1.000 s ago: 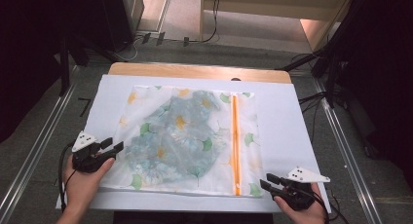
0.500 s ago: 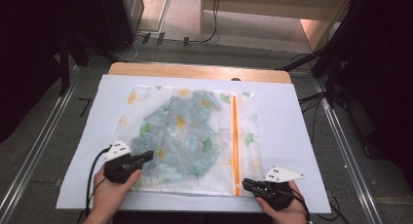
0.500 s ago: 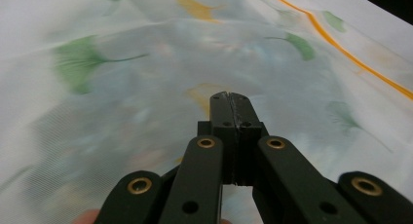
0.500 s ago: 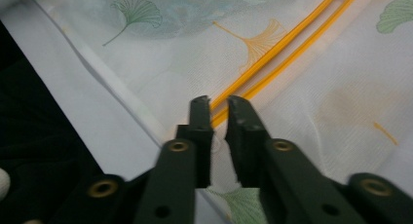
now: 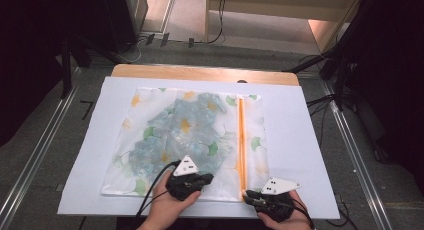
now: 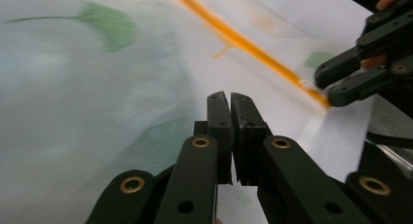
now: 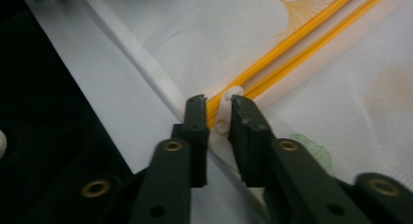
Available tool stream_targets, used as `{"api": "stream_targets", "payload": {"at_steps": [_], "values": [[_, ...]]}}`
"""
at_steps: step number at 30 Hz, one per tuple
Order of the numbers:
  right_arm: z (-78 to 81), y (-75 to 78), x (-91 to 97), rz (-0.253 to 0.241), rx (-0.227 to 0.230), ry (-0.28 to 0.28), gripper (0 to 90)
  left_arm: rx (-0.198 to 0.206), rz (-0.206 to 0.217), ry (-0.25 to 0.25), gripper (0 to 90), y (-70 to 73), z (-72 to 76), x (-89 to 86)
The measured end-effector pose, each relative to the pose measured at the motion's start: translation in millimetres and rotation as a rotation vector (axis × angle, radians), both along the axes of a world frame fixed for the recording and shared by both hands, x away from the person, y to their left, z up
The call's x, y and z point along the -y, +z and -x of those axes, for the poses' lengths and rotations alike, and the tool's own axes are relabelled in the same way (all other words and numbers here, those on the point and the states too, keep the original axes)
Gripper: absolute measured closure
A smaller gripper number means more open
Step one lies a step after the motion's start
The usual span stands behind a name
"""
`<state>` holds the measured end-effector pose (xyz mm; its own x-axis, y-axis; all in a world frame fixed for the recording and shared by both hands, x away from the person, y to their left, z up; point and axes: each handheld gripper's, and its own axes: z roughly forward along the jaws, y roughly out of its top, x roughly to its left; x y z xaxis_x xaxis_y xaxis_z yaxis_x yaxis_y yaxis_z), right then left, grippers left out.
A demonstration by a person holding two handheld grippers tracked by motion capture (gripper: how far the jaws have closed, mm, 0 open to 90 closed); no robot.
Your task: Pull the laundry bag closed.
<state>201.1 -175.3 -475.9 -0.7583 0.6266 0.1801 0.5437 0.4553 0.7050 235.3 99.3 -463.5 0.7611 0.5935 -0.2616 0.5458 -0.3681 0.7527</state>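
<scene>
A see-through mesh bag (image 5: 150,125) printed with ginkgo leaves lies flat on a white sheet (image 5: 310,155), with a blue-green cloth (image 5: 190,125) inside. An orange zipper (image 5: 241,140) runs down its right side. My left gripper (image 5: 207,179) rests on the bag's near edge, jaws shut, tips on the mesh (image 6: 97,87); I see no fabric bunched between them. My right gripper (image 7: 216,100) sits at the zipper's near end. Its jaws have just been closing and pinch the white zipper pull (image 7: 228,112). The left gripper view also shows the right gripper (image 6: 324,90) at the zipper's end.
The white sheet covers a wooden table (image 5: 200,72). Metal rails (image 5: 40,150) run along both sides, and cables (image 5: 320,100) lie on the floor to the right. Beyond the table's near edge it is dark.
My left gripper has slid right along the bag's near edge toward the zipper and its jaws have shut. The right gripper edged left to the zipper's end and narrowed its jaws.
</scene>
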Motion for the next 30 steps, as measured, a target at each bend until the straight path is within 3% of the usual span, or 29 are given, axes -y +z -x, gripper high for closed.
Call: {"api": "stream_targets", "payload": {"at_steps": [3,6,8,13,16,19,23,26,30], "values": [[-0.6,2.6,-1.8,0.004,-0.015,0.006,87.9,-0.020,-0.014,-0.042,85.8,-6.4,1.0,20.7],[-0.4,5.5,-0.6,-0.007,0.006,-0.002,90.0,-0.006,-0.080,-0.073,86.4,-15.4,4.5,31.8],[-0.9,8.0,1.9,-0.017,0.023,-0.026,90.0,0.009,-0.097,-0.079,88.2,-15.5,6.2,32.8],[-4.7,13.9,8.3,-0.077,0.039,-0.089,90.0,0.016,-0.104,-0.079,90.0,-15.7,7.4,34.9],[-6.5,15.0,8.3,-0.079,0.048,-0.104,90.0,0.012,-0.100,-0.080,88.7,-15.7,7.4,35.2],[-5.3,10.1,4.9,-0.073,0.007,-0.087,82.4,0.003,-0.094,-0.077,88.9,-16.0,6.8,33.8],[-3.2,3.9,-2.0,-0.029,-0.018,-0.092,69.3,-0.021,-0.074,-0.072,90.0,-17.3,4.5,31.5],[-3.6,1.5,-5.2,-0.028,-0.022,-0.103,61.5,-0.016,-0.082,-0.069,90.0,-17.1,5.6,32.0],[-1.4,-1.0,-12.4,0.001,-0.011,-0.083,66.2,-0.027,-0.076,-0.071,90.0,-17.4,4.2,31.3]]}}
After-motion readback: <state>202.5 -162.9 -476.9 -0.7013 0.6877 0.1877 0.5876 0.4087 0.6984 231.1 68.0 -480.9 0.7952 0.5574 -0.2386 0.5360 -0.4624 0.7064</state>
